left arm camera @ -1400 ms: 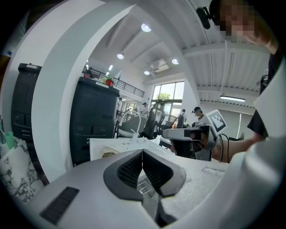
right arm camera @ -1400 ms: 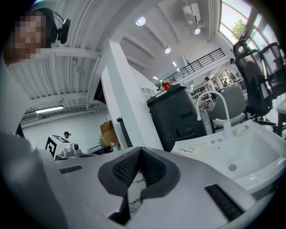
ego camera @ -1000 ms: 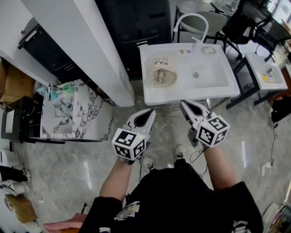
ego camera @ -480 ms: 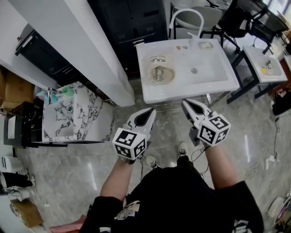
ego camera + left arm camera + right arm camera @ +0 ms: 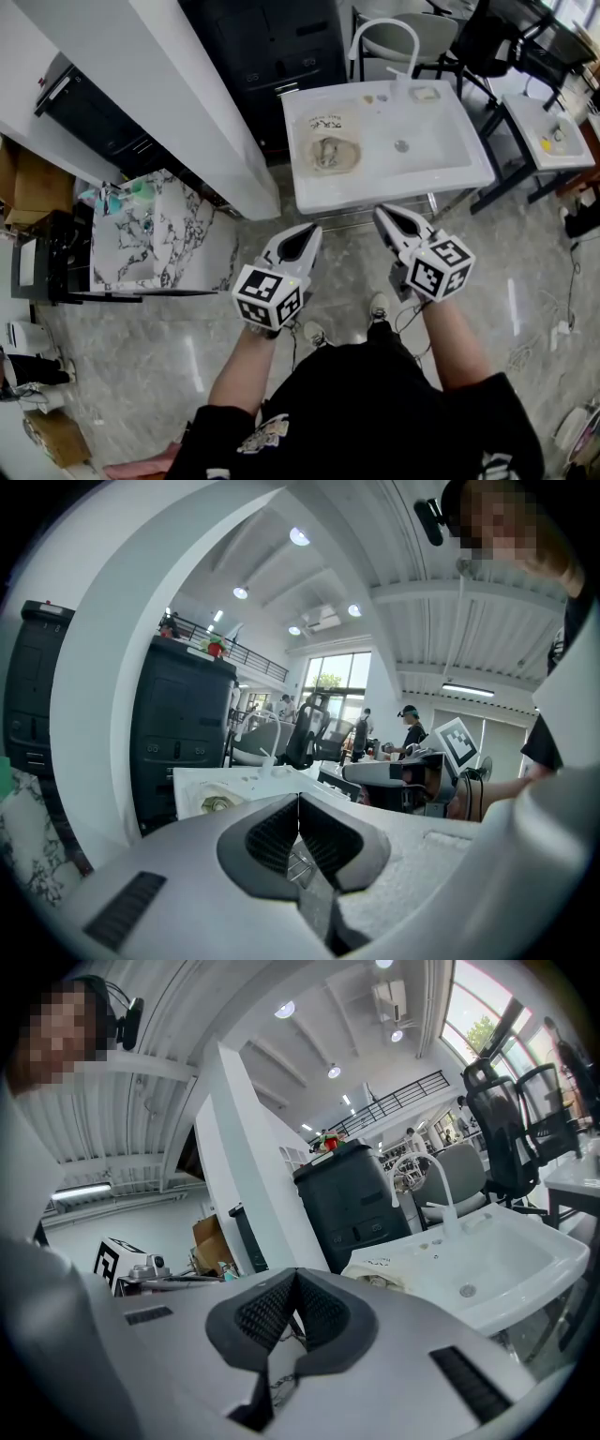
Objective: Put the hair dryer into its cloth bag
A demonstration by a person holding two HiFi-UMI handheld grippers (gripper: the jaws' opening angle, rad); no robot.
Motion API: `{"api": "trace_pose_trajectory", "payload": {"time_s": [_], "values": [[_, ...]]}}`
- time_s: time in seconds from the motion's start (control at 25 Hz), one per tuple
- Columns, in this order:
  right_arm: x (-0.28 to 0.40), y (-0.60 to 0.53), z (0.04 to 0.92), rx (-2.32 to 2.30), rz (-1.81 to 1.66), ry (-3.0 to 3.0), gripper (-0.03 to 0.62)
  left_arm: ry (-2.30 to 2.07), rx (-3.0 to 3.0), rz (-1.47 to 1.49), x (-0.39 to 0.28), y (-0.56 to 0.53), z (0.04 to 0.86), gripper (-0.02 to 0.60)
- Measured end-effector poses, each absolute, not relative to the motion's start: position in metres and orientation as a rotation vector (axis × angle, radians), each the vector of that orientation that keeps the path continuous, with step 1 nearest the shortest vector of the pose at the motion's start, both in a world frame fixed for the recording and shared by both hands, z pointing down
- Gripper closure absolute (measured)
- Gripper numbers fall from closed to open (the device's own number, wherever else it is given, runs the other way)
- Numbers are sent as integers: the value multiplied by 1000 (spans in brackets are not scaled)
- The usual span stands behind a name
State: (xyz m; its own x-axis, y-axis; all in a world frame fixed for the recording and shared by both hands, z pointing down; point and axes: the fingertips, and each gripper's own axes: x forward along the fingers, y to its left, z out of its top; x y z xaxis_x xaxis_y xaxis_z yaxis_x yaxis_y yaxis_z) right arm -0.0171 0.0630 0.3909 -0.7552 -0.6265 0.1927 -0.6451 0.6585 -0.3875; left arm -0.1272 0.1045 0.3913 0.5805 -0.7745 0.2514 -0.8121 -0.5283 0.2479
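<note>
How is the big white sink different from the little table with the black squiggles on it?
The sink is plain white; the little table has a white top with black squiggles. The sink has a curved tap and a drain hole; the little table has neither. A beige bundle lies in the sink's left side; green things sit at the little table's far corner. Both stand on the grey floor.
</note>
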Motion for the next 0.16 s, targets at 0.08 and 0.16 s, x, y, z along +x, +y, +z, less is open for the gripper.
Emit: {"api": "trace_pose_trajectory", "payload": {"time_s": [0.08,0.16], "values": [[-16,62,389,1078,678,-2825,597,-1294,2475,157,-126,105,391,577],[-15,62,388,1075,670,-2827,597,-1297,2472,157,-125,105,391,577]]}}
